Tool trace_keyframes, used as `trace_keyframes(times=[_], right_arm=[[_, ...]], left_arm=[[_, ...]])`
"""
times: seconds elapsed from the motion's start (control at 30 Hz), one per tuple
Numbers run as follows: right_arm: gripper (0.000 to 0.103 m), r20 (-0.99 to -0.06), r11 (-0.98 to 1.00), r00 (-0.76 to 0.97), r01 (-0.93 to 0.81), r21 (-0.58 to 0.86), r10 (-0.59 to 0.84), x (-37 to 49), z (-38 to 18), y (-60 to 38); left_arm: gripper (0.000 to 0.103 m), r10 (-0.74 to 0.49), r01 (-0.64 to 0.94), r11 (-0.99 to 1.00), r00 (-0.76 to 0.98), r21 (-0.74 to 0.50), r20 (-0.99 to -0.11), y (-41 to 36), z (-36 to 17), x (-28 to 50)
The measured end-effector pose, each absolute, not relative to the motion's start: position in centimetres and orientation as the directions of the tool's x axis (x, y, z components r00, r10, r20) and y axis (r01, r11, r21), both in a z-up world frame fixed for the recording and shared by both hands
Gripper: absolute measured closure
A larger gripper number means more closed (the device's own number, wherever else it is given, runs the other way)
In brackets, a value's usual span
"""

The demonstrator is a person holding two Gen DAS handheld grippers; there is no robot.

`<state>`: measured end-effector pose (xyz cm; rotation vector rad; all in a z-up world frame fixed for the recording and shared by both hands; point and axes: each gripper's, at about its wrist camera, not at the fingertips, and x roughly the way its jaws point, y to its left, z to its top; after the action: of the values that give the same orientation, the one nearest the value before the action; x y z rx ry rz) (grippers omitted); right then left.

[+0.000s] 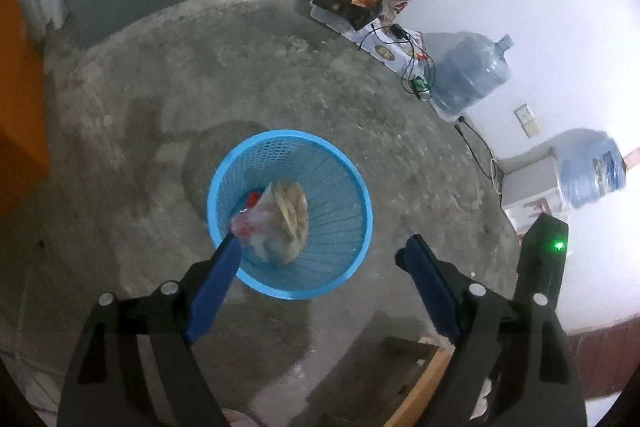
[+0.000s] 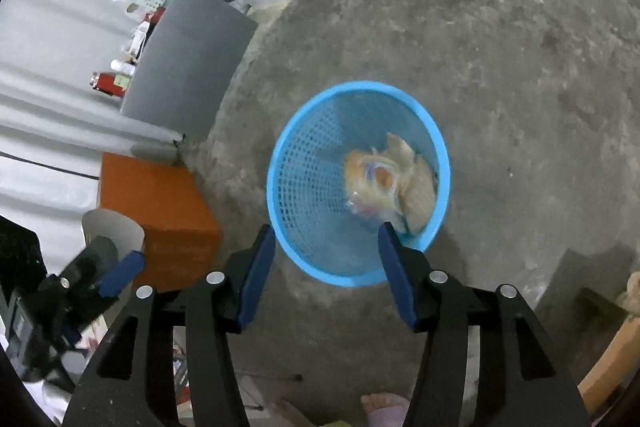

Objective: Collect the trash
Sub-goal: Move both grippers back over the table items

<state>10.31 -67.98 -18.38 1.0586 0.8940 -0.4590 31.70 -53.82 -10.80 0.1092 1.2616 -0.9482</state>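
Observation:
A blue mesh waste basket (image 1: 338,169) stands on the concrete floor; it also shows in the right wrist view (image 2: 304,163). Crumpled plastic and paper trash (image 1: 280,221) lies inside it, also seen in the right wrist view (image 2: 390,183). My left gripper (image 1: 320,247) is open and empty above the basket's near rim, its left fingertip (image 1: 230,247) over the trash. My right gripper (image 2: 327,227) is open and empty above the basket's near rim. The left gripper (image 2: 120,273) shows at the lower left of the right wrist view.
An orange cabinet (image 2: 160,211) stands left of the basket, a grey cabinet (image 2: 184,67) behind it. Two water jugs (image 1: 470,69) (image 1: 590,169), a black box (image 1: 348,1) and cables (image 1: 412,55) lie along the white wall. Wooden furniture (image 1: 420,383) is near my feet (image 2: 382,403).

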Motion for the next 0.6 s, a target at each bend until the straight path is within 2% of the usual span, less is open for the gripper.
trace_keyframes(times=[0.23, 0.33, 0.5, 0.6], right_arm=[[0.050, -0.806, 0.535, 0.591, 0.678, 0.503, 0.009, 8.2, -14.9, -66.6], [0.044, -0.791, 0.605, 0.609, 0.651, 0.459, -0.055, 8.0, -12.4, -65.7], [0.024, -0.736, 0.757, 0.655, 0.567, 0.325, -0.174, 7.2, -6.3, -61.8], [0.021, -0.720, 0.794, 0.671, 0.531, 0.296, -0.180, 7.2, -4.9, -60.3]], left_arm=[[0.021, -0.620, 0.631, 0.607, -0.004, -0.483, -0.785, -49.8, -7.9, 32.0], [0.021, -0.656, 0.640, 0.583, 0.007, -0.501, -0.755, -47.7, -5.8, 31.3], [0.021, -0.690, 0.680, 0.543, 0.027, -0.493, -0.723, -43.6, -1.9, 29.5], [0.021, -0.706, 0.691, 0.530, 0.039, -0.492, -0.707, -40.7, 0.2, 28.7]])
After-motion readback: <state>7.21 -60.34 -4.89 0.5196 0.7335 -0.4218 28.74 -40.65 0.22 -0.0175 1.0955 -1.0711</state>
